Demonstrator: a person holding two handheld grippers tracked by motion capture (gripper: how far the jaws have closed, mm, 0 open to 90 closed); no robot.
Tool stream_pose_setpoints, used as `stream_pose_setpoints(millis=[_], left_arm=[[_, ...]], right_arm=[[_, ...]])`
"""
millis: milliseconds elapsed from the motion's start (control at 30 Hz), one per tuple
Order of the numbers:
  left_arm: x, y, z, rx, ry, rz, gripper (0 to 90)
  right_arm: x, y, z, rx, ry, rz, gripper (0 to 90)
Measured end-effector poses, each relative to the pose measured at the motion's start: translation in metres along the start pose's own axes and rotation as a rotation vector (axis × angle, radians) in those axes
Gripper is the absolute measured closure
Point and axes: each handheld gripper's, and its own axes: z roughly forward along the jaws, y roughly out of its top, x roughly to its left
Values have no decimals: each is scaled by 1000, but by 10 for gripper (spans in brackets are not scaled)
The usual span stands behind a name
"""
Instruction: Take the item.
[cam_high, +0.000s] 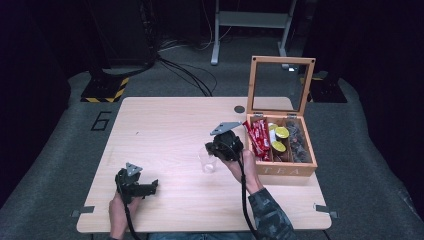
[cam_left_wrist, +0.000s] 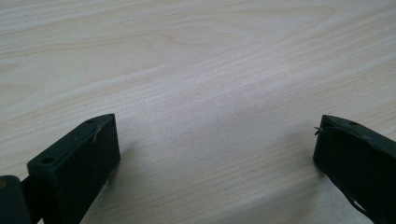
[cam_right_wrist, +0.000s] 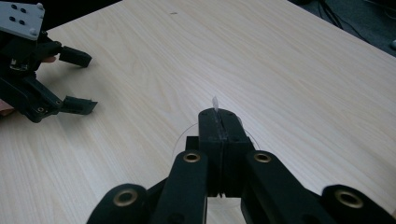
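Observation:
A clear plastic cup (cam_high: 207, 162) stands on the wooden table (cam_high: 165, 125) near its middle. My right gripper (cam_high: 209, 150) is shut on the cup's rim from the right. In the right gripper view the jaws (cam_right_wrist: 218, 114) are pressed together, with a sliver of the clear cup wall (cam_right_wrist: 215, 101) poking up between the tips. My left gripper (cam_high: 154, 184) rests at the front left of the table. Its jaws are wide apart with nothing between them, which the left gripper view (cam_left_wrist: 217, 135) confirms; the right gripper view also shows it, far left (cam_right_wrist: 86, 81).
An open wooden tea box (cam_high: 282, 170) with a glass lid (cam_high: 280, 82) stands at the right edge. It holds red sachets (cam_high: 257, 140), yellow-topped capsules (cam_high: 281, 132) and dark packets (cam_high: 297, 142). A small dark disc (cam_high: 239, 109) lies near the table's back edge.

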Motion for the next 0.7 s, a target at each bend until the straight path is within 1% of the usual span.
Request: stream_pose_setpoints(millis=[33, 167, 300, 333, 367, 433, 467, 633, 700], left_arm=[[0, 0, 0, 0, 0, -1, 3], [0, 0, 0, 0, 0, -1, 4], [0, 0, 0, -1, 0, 0, 4], [0, 0, 0, 0, 0, 0, 4], [0, 0, 0, 0, 0, -1, 3], [0, 0, 0, 0, 0, -1, 4], [0, 0, 0, -1, 0, -1, 4], [0, 0, 0, 0, 0, 0, 4], [0, 0, 0, 0, 0, 0, 3]], right_arm=[[0, 0, 1, -4, -3, -8, 897], [2, 0, 6, 14, 8, -18, 897], [3, -3, 11, 29, 16, -10, 896], [3, -3, 12, 26, 18, -11, 896], [4, -4, 13, 32, 19, -3, 896], [4, -4, 15, 28, 18, -8, 896], [4, -5, 16, 38, 20, -5, 896], [3, -7, 20, 46, 24, 1, 895], [2, -9, 22, 57, 28, -1, 894]])
